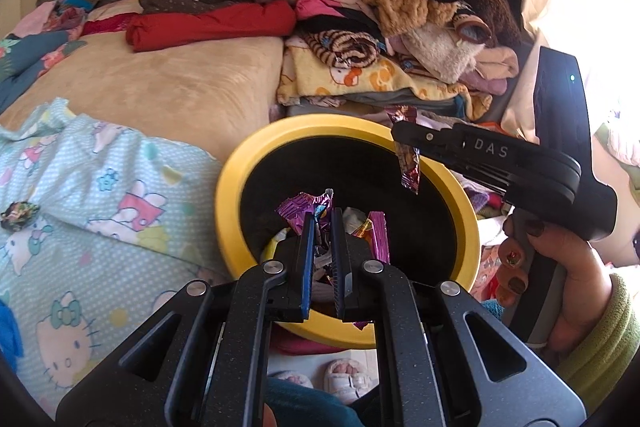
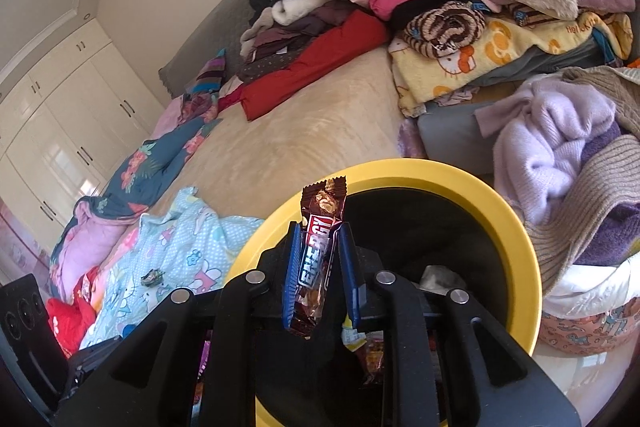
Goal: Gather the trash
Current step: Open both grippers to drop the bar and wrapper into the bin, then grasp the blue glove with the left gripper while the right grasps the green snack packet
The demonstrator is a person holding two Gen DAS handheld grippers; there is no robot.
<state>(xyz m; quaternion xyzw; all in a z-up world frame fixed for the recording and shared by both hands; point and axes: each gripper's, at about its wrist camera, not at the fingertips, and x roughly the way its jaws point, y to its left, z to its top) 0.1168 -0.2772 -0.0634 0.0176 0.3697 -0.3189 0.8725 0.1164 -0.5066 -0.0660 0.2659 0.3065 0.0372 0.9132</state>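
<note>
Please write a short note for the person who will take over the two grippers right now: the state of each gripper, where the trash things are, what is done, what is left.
Left gripper: shut, holding nothing, hovering over the yellow bin.
Right gripper: closed on a brown wrapper, held above the bin's opening, not yet dropped.
Bin: at the bed's edge, several purple wrappers already inside.
Left to do: release the brown wrapper into the bin, then fetch the small crumpled wrapper lying on the light blue blanket.
</note>
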